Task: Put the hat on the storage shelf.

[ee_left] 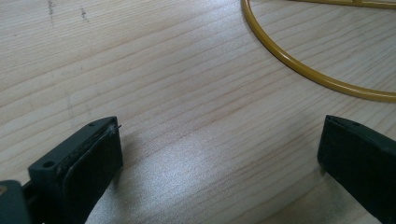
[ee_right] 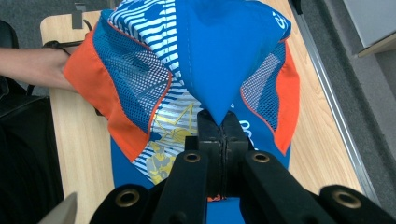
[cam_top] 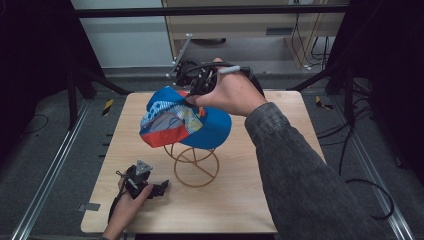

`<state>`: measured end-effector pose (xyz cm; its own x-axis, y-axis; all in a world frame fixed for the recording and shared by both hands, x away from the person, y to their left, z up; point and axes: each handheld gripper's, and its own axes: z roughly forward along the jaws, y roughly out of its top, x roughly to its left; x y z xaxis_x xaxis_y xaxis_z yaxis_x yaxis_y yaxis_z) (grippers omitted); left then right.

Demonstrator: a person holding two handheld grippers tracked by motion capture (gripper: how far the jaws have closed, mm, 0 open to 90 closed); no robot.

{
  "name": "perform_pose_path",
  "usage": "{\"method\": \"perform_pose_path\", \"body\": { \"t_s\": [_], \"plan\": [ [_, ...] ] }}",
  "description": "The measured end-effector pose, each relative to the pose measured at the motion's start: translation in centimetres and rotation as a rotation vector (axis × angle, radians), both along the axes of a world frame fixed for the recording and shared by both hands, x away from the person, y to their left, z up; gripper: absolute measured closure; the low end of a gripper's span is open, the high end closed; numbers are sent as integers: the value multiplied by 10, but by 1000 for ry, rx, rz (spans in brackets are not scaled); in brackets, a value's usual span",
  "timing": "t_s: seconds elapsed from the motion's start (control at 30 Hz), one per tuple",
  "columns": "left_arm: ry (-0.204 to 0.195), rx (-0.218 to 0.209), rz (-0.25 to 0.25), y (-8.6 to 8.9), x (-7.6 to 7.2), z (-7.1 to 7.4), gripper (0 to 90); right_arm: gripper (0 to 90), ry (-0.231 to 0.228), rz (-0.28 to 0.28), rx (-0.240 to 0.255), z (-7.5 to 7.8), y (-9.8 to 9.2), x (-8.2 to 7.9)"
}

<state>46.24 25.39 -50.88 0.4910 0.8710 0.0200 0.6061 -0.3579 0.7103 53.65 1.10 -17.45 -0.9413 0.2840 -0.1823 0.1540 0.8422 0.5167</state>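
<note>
Two grippers, one cap, one wire stand and one wooden table [cam_top: 250,210]: that is the whole count. At the near left corner of the table the left gripper [cam_top: 162,188] rests low on the wood in a hand [cam_top: 125,207], and its jaws stand wide apart with nothing between them; from its own camera, bare wood lies between the two black jaws and a curve of the stand's yellow base ring [ee_left: 299,70] runs just ahead. Toward the middle stands the single wire stand [cam_top: 196,167], a round gold hoop flat on the table with thin wires rising from it. Above it hangs the one cap [cam_top: 185,122], blue with orange panels, white-striped mesh and a yellow print, over the centre of the table and right on top of the stand; whether it touches the wires I cannot tell. Its long axis runs roughly across the table, tilted, with the orange-edged end hanging low to the left and the blue part spreading out to the right. The right gripper [cam_top: 192,95] comes down from the far side, held in a hand [cam_top: 230,92] with a grey sleeve, and its jaws are clamped tight on a pinch of the blue fabric [ee_right: 219,109] at the crown.
</note>
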Motion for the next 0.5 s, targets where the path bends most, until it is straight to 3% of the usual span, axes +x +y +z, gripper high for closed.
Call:
{"method": "perform_pose_path", "body": {
  "t_s": [0.5],
  "plan": [
    [0, 0, 0, 0, 0, 0, 0, 900, 23, 14, -6, -11, 7, 1]
  ]
}}
